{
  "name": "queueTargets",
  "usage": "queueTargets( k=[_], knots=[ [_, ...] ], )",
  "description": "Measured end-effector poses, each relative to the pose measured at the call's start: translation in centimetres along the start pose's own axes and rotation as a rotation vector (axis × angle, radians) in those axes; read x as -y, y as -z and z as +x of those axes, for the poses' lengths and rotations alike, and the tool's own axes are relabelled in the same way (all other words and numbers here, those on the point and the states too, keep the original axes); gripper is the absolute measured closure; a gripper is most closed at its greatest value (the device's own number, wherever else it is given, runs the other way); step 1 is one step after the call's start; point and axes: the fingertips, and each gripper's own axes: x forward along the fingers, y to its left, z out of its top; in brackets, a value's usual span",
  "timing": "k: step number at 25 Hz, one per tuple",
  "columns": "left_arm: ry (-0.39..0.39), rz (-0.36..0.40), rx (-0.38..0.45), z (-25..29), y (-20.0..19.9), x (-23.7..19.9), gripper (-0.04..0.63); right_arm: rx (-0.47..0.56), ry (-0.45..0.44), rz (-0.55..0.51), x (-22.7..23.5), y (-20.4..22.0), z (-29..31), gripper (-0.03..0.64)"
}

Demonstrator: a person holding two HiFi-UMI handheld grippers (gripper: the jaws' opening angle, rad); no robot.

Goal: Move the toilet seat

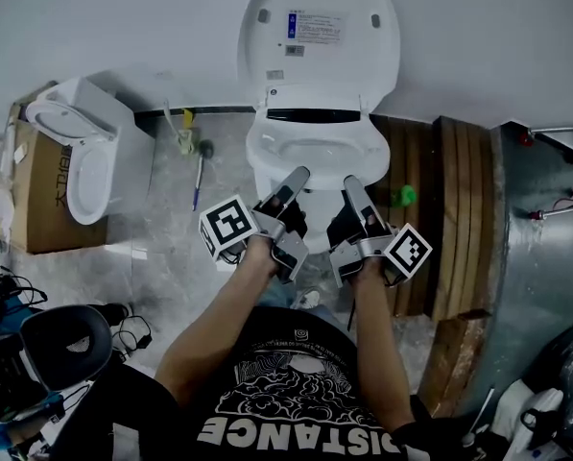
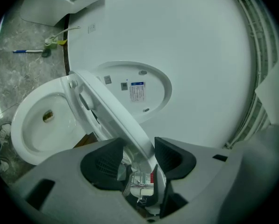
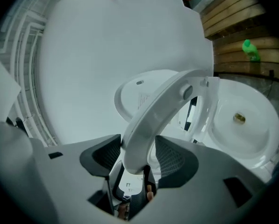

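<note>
Nearest, the left gripper and right gripper sat side by side at the front rim of the toilet seat. Each had its jaws spread, with the rim between them but apparently not pinched. The half-raised seat ran straight ahead and upward from both to its hinge, above the bowl and short of the upright lid. Neither hand was nearer.

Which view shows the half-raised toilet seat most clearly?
The right gripper view: the toilet seat arcs tilted above the bowl. The left gripper view shows it nearly edge-on; in the head view, from above, it blends with the bowl.
</note>
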Motion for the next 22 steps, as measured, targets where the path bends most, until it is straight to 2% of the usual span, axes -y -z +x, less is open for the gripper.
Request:
queueTargets(
  k=[6,11,22],
  knots=[
    [0.041,-0.008,0.008,1.7,-1.7,2.0,0.387,0.018,-0.033,-0.008,-1.5,-1.5,2.4,0.391],
    [0.085,0.027,-0.017,3.1,-3.1,3.7,0.387,0.051,-0.054,0.003,-2.9,-2.8,4.6,0.384],
    [0.105,0.024,-0.057,5.2,-5.2,5.9,0.387,0.114,-0.047,0.033,-4.6,-4.7,7.5,0.37]
  ],
)
